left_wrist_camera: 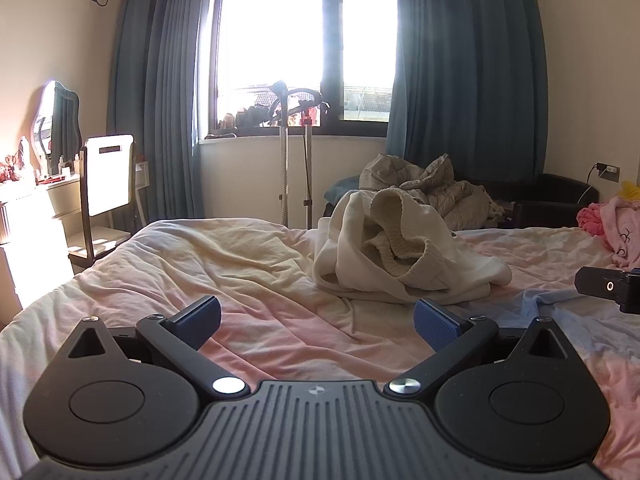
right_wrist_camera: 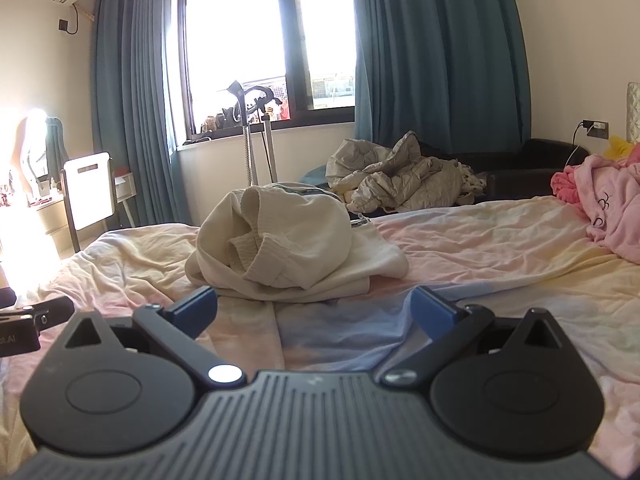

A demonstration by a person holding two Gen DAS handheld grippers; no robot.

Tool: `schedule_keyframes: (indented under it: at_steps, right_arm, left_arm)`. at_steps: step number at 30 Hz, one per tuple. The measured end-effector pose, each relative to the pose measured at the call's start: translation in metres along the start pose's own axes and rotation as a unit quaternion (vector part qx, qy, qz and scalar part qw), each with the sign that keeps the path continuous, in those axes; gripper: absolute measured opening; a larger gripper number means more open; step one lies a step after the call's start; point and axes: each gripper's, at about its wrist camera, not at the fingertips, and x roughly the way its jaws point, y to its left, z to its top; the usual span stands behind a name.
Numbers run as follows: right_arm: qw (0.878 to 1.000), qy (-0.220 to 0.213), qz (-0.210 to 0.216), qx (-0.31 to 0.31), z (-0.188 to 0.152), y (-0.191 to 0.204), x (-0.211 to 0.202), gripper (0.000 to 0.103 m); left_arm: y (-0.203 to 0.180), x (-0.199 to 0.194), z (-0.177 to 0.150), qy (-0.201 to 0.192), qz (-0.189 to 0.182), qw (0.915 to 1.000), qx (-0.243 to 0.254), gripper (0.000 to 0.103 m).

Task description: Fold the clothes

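Right now the sweater sits in a crumpled heap on the bed, ribbed cuffs uppermost, no clear long axis to read — it lies at about one o'clock from the left gripper and eleven o'clock from the right gripper. Both look about equally near, just short of its front hem. Each has its jaws spread wide, holding nothing and touching nothing — only sheet lies between the blue pads

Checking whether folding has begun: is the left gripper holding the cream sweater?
No, the left gripper is open and empty above the bed sheet, with the crumpled cream sweater lying untouched beyond its fingertips.
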Motion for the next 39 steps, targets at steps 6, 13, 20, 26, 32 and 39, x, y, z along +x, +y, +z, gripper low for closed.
schedule_keyframes:
  at_steps: [6,13,20,26,32,39]
  right_arm:
    - [1.000,-0.001,0.005,0.001,0.000,0.000,0.000,0.103]
    - [1.000,-0.002,0.002,0.003,0.002,-0.002,-0.001,0.103]
    - [1.000,-0.003,-0.007,0.008,0.006,-0.005,-0.003,0.103]
    - [0.999,0.019,-0.031,0.016,0.007,-0.016,0.003,0.103]
    - [0.997,0.011,-0.058,0.042,0.015,-0.045,0.014,0.103]
    - [0.992,0.035,-0.101,0.066,0.009,-0.086,0.042,0.103]
  left_arm:
    - [0.001,0.000,-0.001,0.001,-0.002,1.0000,-0.003,0.103]
    - [0.002,0.000,-0.001,0.005,-0.012,0.9999,-0.006,0.103]
    - [-0.002,0.003,0.000,0.004,-0.015,0.9999,0.001,0.103]
    - [-0.019,0.019,0.017,-0.008,-0.042,0.9988,0.024,0.103]
    - [-0.054,0.078,0.036,-0.003,-0.082,0.9960,0.034,0.103]
    - [-0.103,0.189,0.037,0.049,-0.126,0.9906,0.019,0.097]
